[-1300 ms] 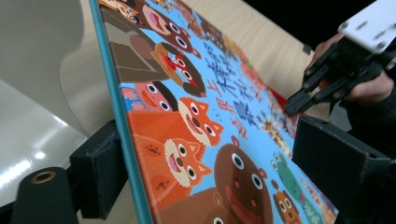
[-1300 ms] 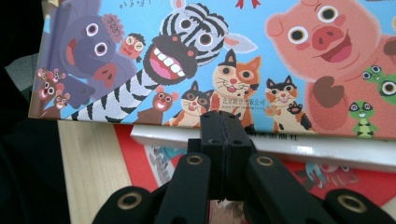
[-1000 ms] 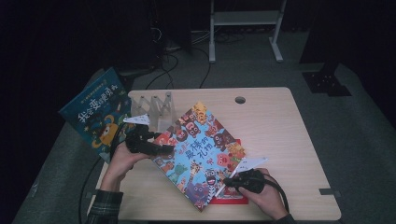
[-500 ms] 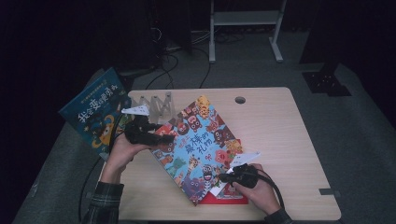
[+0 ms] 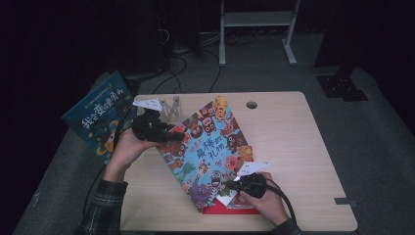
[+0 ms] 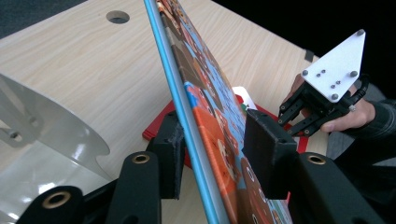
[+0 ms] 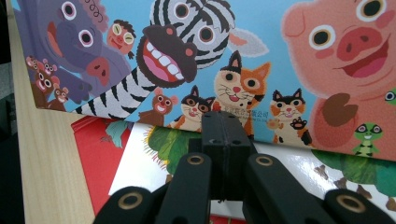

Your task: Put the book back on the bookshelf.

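A colourful animal picture book [image 5: 210,147] lies tilted on the table, its left side raised. My left gripper [image 5: 169,136] has that left edge [image 6: 187,116] between its jaws, leaning on the lower pad [image 6: 170,154]. The jaws have just been closing and stand wider than the book is thick. My right gripper [image 5: 231,185] is shut, its tips [image 7: 227,121] against the picture book's [image 7: 280,56] near edge. It rests over a red-and-white book [image 5: 230,205] lying beneath. The left gripper view shows the right gripper [image 6: 322,107] farther off.
A blue book [image 5: 95,122] hangs over the table's left edge. A metal book stand [image 5: 169,106] stands behind my left gripper. The wooden table [image 5: 303,156] has a cable hole [image 5: 251,105] at the back, and bare wood lies to the right.
My left gripper has risen, and the picture book's left side has lifted and tilted with it. Its jaws have narrowed around the edge. The right gripper has stayed put.
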Action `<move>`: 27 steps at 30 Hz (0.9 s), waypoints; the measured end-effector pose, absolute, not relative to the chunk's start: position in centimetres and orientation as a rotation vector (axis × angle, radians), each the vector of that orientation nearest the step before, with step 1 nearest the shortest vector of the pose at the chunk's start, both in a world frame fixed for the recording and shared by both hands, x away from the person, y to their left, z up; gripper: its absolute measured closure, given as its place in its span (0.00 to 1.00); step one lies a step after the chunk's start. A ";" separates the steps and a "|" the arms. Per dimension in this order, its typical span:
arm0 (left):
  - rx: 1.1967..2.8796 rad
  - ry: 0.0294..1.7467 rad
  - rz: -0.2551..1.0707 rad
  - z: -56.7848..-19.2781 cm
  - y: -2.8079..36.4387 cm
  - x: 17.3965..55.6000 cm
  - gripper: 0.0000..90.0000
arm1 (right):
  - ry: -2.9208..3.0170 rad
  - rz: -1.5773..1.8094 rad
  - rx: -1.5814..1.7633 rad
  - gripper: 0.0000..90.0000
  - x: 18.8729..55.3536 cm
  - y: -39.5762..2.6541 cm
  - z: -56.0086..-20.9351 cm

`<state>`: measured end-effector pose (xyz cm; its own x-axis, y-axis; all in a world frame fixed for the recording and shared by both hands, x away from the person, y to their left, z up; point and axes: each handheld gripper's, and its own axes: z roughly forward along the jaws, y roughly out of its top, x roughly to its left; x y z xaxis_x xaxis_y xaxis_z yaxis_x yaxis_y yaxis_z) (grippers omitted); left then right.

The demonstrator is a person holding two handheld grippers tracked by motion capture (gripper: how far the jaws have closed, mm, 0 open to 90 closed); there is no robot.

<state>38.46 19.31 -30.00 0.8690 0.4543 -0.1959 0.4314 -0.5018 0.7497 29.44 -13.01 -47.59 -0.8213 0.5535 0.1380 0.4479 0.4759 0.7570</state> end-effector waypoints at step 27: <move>2.332 0.629 -0.062 -25.7 15.8 38.0 0.84 | 2.477 1.299 0.874 0.83 29.8 -13.5 -47.8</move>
<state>38.03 15.77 -25.70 0.8805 0.4219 -0.2162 0.4562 -0.6299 0.6286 29.79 -13.46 -47.76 -0.8017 0.5918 0.0839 0.4055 0.4354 0.8038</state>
